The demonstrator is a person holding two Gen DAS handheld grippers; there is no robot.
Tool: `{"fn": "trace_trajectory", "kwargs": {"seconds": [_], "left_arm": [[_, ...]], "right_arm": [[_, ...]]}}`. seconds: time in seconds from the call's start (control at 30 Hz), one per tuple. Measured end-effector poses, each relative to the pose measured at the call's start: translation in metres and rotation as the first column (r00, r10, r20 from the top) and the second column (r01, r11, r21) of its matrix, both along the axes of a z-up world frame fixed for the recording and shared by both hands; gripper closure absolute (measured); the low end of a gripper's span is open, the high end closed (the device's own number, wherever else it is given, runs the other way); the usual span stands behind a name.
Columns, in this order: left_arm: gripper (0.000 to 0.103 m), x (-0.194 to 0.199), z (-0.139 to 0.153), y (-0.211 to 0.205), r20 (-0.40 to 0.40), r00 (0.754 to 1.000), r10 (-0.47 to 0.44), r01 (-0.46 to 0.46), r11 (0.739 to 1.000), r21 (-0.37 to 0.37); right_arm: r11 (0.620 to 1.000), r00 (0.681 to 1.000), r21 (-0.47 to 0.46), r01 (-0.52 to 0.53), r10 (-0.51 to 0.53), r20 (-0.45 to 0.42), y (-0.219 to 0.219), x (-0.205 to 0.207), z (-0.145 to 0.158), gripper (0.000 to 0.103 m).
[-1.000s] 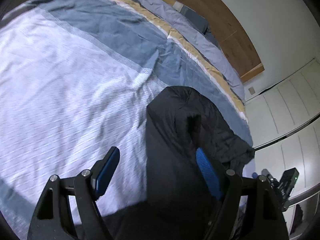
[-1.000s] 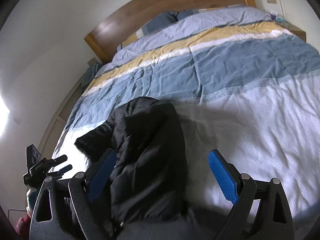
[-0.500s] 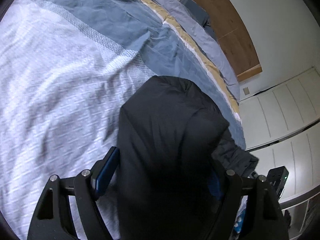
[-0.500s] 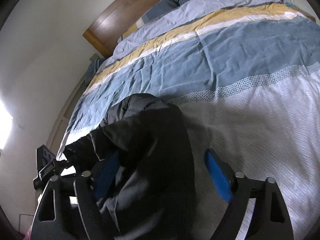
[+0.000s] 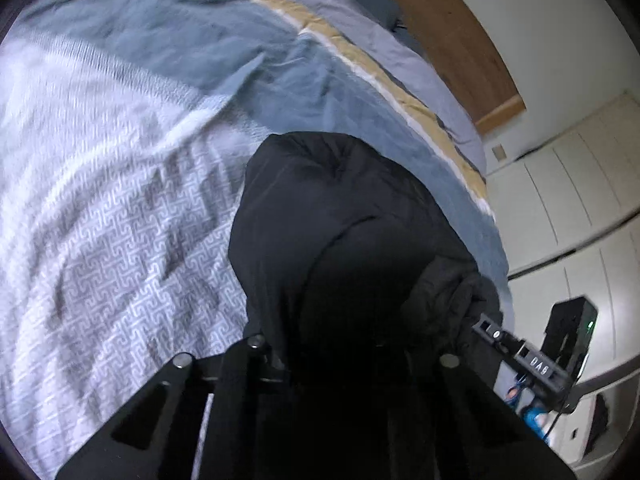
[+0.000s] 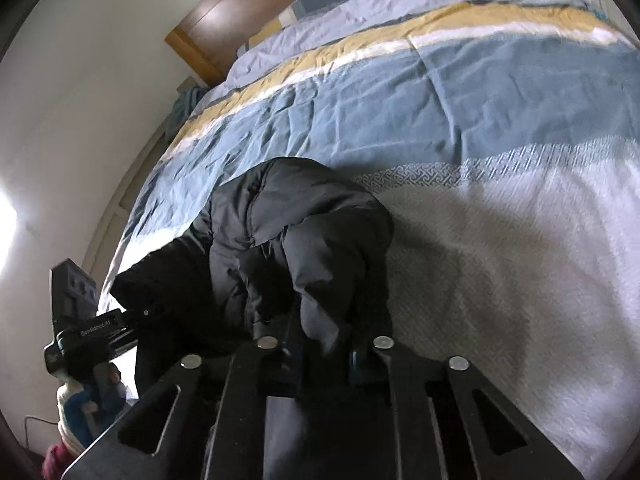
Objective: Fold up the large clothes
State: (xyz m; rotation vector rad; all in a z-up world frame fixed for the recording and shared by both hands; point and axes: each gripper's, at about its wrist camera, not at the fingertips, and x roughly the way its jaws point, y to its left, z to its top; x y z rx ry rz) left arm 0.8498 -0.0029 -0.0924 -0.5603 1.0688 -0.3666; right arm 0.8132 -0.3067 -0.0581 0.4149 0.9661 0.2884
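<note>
A black padded jacket (image 5: 332, 216) lies bunched on the bed near its side edge; it also shows in the right wrist view (image 6: 288, 240). My left gripper (image 5: 352, 360) is closed on the jacket's near edge, its fingertips buried in the dark fabric. My right gripper (image 6: 324, 350) is closed on a fold of the jacket at its near end. Each gripper shows in the other's view, the right one (image 5: 528, 360) at the jacket's right side, the left one (image 6: 92, 332) at its left side.
The bed has a duvet (image 6: 480, 100) in white, blue and yellow bands, with pillows and a wooden headboard (image 6: 224, 20) beyond. White wardrobe doors (image 5: 568, 200) stand past the bed's edge. A wall (image 6: 80, 100) runs along the bed's side.
Both grippers were open on either side of the jacket's near end. They moved in onto it and closed on the fabric, which now bunches up between them.
</note>
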Motion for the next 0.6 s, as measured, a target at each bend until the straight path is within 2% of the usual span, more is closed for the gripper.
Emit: {"fn": "trace_trajectory", "kwargs": {"seconds": [0.1, 0.3, 0.43, 0.6], "left_arm": [[0.091, -0.015, 0.017, 0.001, 0.026, 1.0, -0.016, 0.015, 0.999, 0.029], [0.092, -0.062, 0.052, 0.014, 0.069, 0.997, -0.043, 0.041, 0.999, 0.027], [0.092, -0.108, 0.073, 0.021, 0.109, 0.992, -0.061, 0.059, 0.998, 0.023], [0.092, -0.166, 0.086, 0.027, 0.142, 0.987, -0.073, 0.074, 0.997, -0.006]], "right_arm": [[1.0, 1.0, -0.015, -0.016, 0.017, 0.015, -0.002, -0.013, 0.017, 0.092], [0.996, 0.996, -0.057, -0.075, 0.077, 0.033, 0.0, -0.06, 0.051, 0.092], [0.994, 0.994, -0.062, -0.091, 0.095, 0.062, -0.003, -0.108, 0.071, 0.093], [0.997, 0.991, -0.015, -0.074, 0.075, 0.108, -0.011, -0.174, 0.082, 0.093]]}}
